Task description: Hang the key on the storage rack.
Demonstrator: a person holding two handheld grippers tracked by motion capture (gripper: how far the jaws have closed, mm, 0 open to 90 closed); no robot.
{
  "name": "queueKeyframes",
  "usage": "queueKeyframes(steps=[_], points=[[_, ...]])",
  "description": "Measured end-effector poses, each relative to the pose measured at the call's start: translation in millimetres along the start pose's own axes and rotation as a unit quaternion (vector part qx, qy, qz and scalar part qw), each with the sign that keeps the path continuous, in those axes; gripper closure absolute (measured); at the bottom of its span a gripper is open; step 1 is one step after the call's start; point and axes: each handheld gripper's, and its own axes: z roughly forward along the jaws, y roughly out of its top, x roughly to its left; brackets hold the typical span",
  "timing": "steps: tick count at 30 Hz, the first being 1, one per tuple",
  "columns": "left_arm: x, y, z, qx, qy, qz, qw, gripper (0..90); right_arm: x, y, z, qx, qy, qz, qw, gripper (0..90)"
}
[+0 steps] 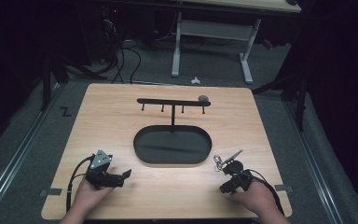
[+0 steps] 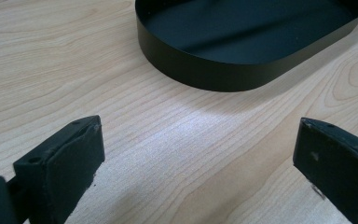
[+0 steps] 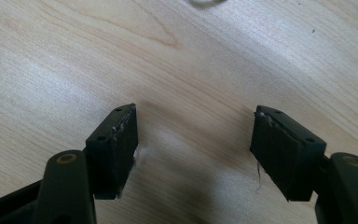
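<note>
Keys [image 1: 219, 162] lie on the surface [image 1: 121, 107], hook rack [image 1: 172, 101] bare; both hand-held grippers, left [image 1: 125, 175] and right [image 3: 193, 140], gape empty. Hanging not begun.

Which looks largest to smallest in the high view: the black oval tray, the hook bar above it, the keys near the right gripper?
1. black oval tray
2. hook bar
3. keys
</note>
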Motion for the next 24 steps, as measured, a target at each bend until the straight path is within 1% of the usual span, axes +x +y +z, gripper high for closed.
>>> queueKeyframes(steps=[1,2,5,6,7,11,12,17,18,20,24], points=[[-0.1,0.0,0.1,-0.001,0.000,-0.001,1.0000,2.7,-0.6,1.7,0.5,0.003,0.003,0.000,1.0000,32.4],[0.1,0.1,-0.1,0.001,-0.001,0.000,1.0000,2.8,-0.8,3.1,1.0,0.007,0.008,0.006,0.9999,33.1],[0.0,-0.1,0.2,0.001,-0.001,0.000,1.0000,3.3,-1.5,7.9,0.8,0.015,0.013,0.006,0.9998,34.7],[-0.1,0.0,0.2,0.002,-0.002,0.000,1.0000,3.5,-1.9,11.2,-0.3,0.021,0.016,0.012,0.9996,35.6],[-0.1,-0.1,0.2,0.001,-0.002,0.001,1.0000,3.5,-1.9,11.2,-0.3,0.021,0.016,0.012,0.9996,35.6],[0.3,0.0,0.4,0.002,-0.003,0.001,1.0000,4.1,-4.8,17.0,-2.3,0.032,0.027,0.028,0.9987,38.9],[0.3,0.0,0.4,0.002,-0.003,0.001,1.0000,4.3,-6.0,19.6,-3.2,0.038,0.027,0.034,0.9983,40.1],[0.2,-0.1,1.1,0.004,-0.003,0.004,1.0000,5.0,-7.7,25.1,-4.0,0.051,0.025,0.040,0.9976,41.7],[0.2,-0.1,1.3,0.004,-0.003,0.004,1.0000,5.1,-7.2,26.1,-4.3,0.055,0.025,0.045,0.9971,41.8],[0.2,0.0,1.3,0.005,-0.004,0.004,1.0000,5.4,-7.9,29.4,-4.5,0.057,0.024,0.042,0.9972,42.7],[0.5,0.0,1.8,0.005,-0.005,0.006,1.0000,5.9,-8.0,36.5,-4.8,0.061,0.028,0.049,0.9965,45.5]])
